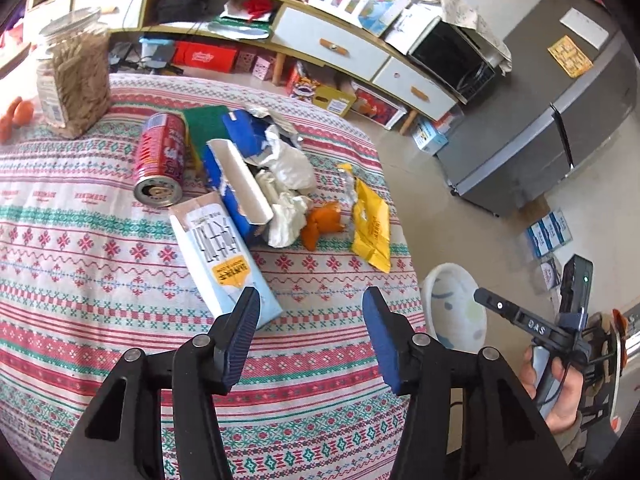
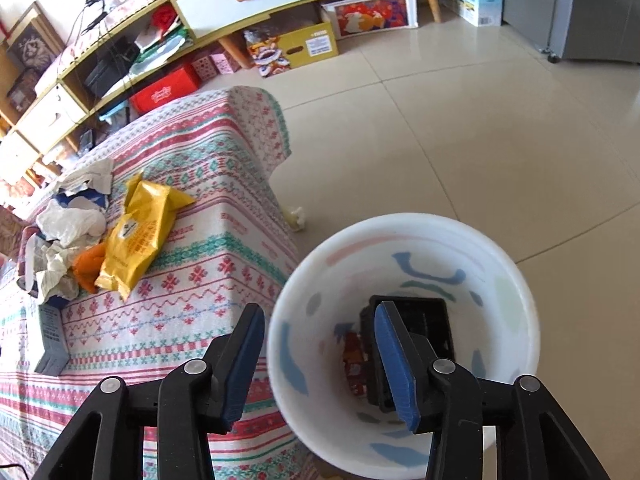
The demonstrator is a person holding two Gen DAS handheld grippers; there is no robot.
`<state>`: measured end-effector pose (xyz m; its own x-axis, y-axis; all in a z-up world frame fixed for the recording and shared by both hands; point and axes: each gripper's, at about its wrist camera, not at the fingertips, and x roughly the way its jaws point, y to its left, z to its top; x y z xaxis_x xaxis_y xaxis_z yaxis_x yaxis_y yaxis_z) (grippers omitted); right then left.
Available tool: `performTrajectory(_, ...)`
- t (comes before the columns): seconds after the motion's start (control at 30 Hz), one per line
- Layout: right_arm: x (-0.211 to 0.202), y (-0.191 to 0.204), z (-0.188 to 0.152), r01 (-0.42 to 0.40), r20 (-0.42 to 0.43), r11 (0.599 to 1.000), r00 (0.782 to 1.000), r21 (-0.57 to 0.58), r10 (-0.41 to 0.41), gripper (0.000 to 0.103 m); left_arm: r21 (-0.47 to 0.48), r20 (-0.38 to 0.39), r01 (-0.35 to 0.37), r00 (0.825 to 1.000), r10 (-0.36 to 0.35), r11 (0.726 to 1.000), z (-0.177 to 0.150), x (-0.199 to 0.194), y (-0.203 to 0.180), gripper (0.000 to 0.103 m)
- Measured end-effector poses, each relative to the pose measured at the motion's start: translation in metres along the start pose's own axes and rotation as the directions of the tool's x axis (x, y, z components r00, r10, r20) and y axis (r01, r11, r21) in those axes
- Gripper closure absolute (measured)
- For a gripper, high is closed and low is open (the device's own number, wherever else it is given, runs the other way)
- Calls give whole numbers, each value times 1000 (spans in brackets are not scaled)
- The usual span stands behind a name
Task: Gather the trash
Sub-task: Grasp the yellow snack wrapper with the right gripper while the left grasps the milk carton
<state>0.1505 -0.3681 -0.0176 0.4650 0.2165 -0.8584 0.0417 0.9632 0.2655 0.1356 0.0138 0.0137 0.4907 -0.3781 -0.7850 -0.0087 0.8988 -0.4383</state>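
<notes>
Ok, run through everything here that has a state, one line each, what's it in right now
left tool: open, empty, over the table
right tool: open, empty, above the bin
red can: on its side
milk carton: lying flat
blue box: torn open
yellow wrapper: opened, flat
white bin: upright, black tray inside
jar: upright, full

left wrist looks down across the table (image 1: 100,240); right wrist over the bin (image 2: 400,240); both show both
</notes>
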Motion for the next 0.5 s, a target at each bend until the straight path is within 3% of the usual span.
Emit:
performTrajectory(0.1, 3, 30, -2, -80, -18, 993, 997, -92, 79, 48, -58, 2, -37, 999, 37, 998, 4, 3, 16, 40)
performTrajectory(0.23, 16, 65, -4, -171, -40, 973, 985, -155, 167, 35, -91, -46, -55, 998, 51, 994, 2, 24, 25, 37)
performTrajectory(0.4, 50, 78, 7, -228, -83, 971, 972, -75, 221, 35, -73, -61, -135, 990, 131, 988, 2, 47, 29, 35)
performTrajectory(0.5, 70, 77, 13, -260, -105, 966, 960, -1, 259, 35, -69, -78, -145, 987, 140, 987, 2, 58, 31, 35)
